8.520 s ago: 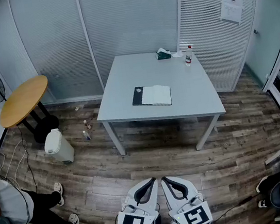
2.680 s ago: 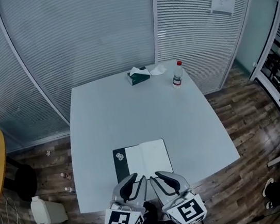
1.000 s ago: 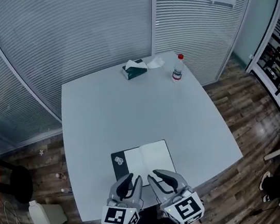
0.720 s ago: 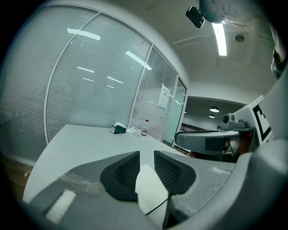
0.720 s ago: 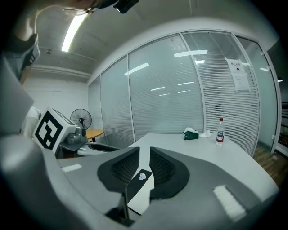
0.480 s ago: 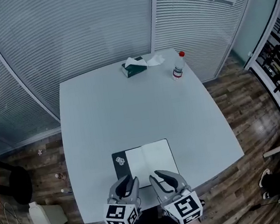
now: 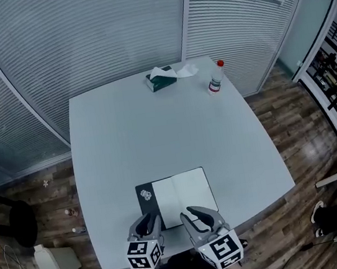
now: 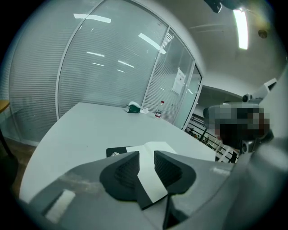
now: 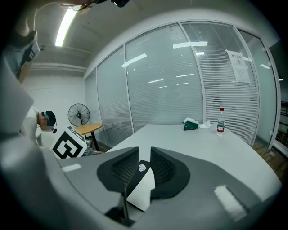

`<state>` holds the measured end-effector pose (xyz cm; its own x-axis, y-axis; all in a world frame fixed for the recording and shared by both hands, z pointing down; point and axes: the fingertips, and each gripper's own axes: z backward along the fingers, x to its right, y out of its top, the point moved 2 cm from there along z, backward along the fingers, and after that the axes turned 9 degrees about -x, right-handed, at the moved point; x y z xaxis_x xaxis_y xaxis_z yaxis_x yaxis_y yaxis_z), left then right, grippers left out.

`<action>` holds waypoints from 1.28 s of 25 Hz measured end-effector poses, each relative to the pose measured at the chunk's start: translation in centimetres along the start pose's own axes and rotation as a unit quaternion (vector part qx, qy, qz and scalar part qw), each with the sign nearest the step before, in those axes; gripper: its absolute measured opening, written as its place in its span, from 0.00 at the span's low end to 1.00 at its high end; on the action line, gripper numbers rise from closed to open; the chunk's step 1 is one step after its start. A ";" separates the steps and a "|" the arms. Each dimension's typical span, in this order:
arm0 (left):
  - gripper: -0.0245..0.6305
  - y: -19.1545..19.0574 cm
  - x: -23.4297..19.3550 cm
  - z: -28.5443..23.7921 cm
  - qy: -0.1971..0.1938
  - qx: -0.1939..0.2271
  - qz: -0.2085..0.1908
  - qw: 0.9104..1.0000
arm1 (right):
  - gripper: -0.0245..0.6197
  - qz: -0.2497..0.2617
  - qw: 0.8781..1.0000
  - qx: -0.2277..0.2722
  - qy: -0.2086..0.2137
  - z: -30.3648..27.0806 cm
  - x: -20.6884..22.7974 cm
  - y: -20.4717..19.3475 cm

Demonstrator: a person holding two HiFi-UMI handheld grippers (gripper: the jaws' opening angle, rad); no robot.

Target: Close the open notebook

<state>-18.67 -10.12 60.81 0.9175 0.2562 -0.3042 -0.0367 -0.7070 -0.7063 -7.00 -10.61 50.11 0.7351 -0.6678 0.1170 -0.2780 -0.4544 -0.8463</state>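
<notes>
Position of notebook: the open notebook with white pages and a black cover (image 7: 177, 198) lies flat on the pale grey square table (image 7: 156, 132). It sits close to the table's near edge, directly ahead of both tools.
Left gripper (image 7: 148, 219): low at the near table edge, just short of the notebook's black side. Its jaws stand a narrow way apart with nothing gripped, and white page shows through the gap.
Right gripper (image 7: 193, 212): beside the left one, tips at the notebook's near margin. Its jaws are likewise parted and empty.
Reason for stance: both tools appear poised side by side so that one can catch a cover edge while the other steadies the book.
Appearance of notebook: two blank white leaves meet at a central fold. A black panel along the left carries a small white emblem, and the corners are squared.
Far edge: the dark green tissue box (image 7: 160, 80) and the clear, red-capped plastic bottle (image 7: 214, 79) stand well apart from the work.
</notes>
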 end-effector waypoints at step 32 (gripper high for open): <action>0.34 -8.1 -5.8 -5.8 0.062 -0.113 0.107 0.986 | 0.17 -0.036 0.999 -0.015 -0.035 0.2 1.4 -1.0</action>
<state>-21.39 -9.68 72.01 0.9404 0.0130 -0.3398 -0.1578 -0.8685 -0.4700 -5.62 -10.98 51.00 0.7950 -0.5905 0.1387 -0.2405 -0.5168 -0.8216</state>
